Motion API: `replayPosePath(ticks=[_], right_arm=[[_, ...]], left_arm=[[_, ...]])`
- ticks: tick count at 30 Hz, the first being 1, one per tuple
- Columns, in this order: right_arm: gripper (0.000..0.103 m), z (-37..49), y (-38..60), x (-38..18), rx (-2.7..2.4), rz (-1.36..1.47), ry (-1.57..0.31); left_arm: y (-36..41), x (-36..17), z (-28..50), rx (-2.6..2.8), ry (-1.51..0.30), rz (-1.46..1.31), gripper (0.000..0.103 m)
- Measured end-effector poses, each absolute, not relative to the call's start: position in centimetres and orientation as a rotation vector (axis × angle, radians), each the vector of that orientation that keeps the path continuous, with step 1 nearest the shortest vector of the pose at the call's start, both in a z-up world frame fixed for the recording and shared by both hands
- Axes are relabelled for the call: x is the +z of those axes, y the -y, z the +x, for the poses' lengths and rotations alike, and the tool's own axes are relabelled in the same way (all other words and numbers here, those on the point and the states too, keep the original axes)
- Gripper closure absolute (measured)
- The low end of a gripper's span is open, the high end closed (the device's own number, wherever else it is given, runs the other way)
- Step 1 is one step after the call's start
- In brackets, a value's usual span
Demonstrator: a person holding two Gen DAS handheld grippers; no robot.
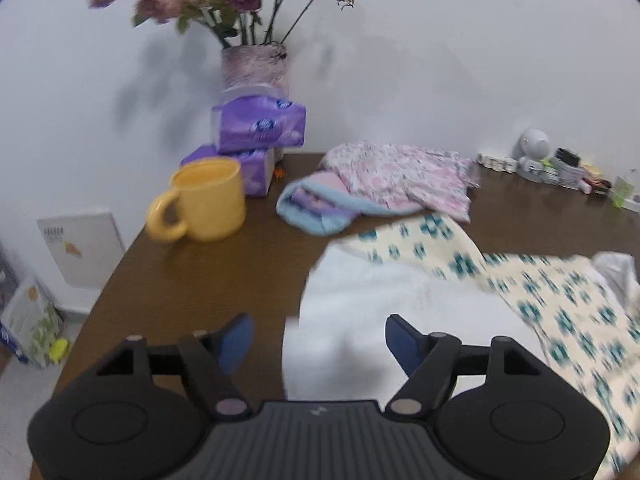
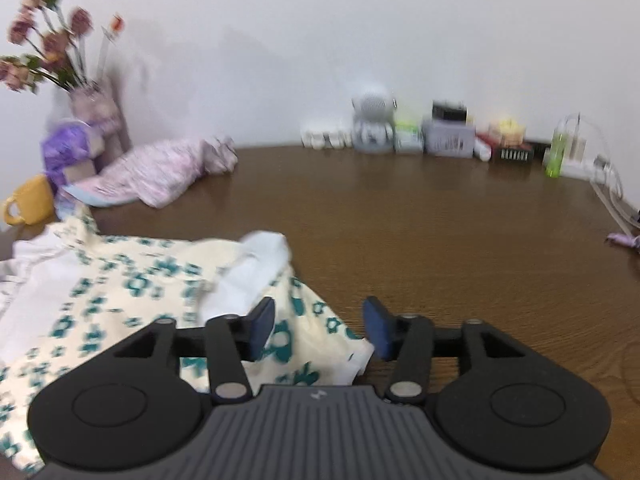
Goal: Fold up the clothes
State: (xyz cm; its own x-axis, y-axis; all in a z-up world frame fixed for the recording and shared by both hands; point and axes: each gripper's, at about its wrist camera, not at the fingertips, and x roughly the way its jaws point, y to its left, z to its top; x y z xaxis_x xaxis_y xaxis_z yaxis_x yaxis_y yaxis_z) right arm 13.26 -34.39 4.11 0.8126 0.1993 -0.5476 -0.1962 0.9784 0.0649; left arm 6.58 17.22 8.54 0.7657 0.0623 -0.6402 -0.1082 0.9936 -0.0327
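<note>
While both my grippers hang low over the near edge of the brown table, nothing is pinched in either one. My left gripper has its blue pads spread wide, with a white fabric face just beyond them. My right gripper is spread too, and a corner of the cream garment with teal flowers lies between and under its pads, not clamped.

That floral garment sprawls rumpled across the near side of the table, its white inside turned up in places and a white flap bunched on top. It looks thin, soft and light to me; I'd expect it to droop and slide on the smooth wood, so I'd take it by a hem or corner, both hands well apart, never by the middle.

Farther back, a pink printed garment lies crumpled over a blue-edged pink piece. Left of those sits a yellow mug, then purple tissue packs, then a vase of dried roses against the wall. Small clutter, blurred, lines the far right edge.
</note>
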Motion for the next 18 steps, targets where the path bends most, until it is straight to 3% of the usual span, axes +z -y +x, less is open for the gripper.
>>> replayPosePath(ticks=[7,18], right_arm=[[0.042,7.3,33.9,3.4,0.234,0.032,-0.592],[0.042,3.2,33.9,1.8,0.225,0.081,-0.608]], left_arm=[[-16.5,5.7,-0.6,0.007,-0.758,-0.241,0.030],[-14.3,3.0,-0.6,-0.015,-0.821,-0.233,0.033]])
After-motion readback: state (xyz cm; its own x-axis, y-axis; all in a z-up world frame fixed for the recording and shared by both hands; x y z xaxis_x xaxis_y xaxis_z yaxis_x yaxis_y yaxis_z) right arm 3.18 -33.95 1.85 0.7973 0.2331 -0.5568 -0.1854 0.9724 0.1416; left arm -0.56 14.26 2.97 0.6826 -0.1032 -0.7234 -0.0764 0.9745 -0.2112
